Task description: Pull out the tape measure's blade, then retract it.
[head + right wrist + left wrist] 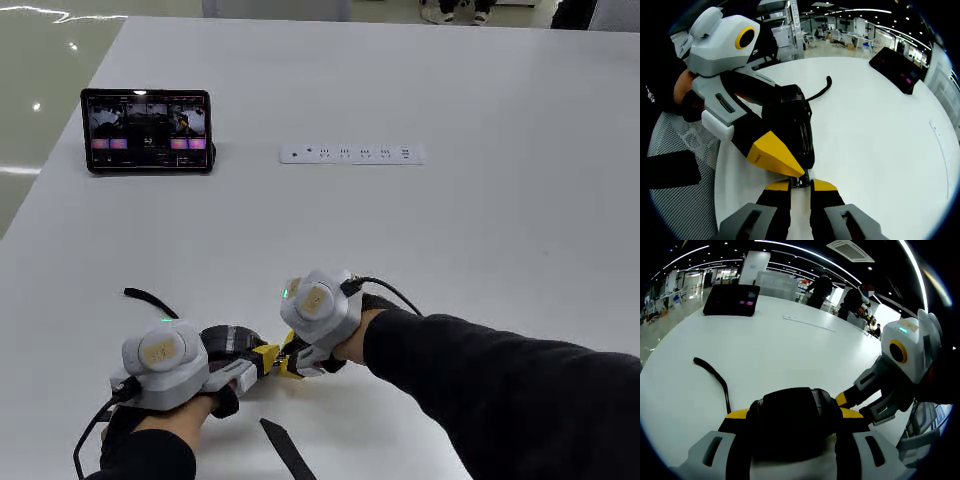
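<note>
Mostly matt plastic.
Black matt plastic tape measure case point(792, 122), smooth white faintly sheened tabletop point(450, 250), glossy black glass-fronted tablet point(147, 130).

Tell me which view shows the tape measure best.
The right gripper view: the tape measure lies side-on, its case clamped by the left gripper, its blade end between the right gripper's fingers. The left gripper view shows the case's black back close up; the head view, a dark part between the grippers.

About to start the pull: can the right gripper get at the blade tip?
Likely yes: the right gripper sits at the tape measure's mouth and its jaws seem to pinch the blade tip; the left gripper clamps the sides, leaving the mouth free.
</note>
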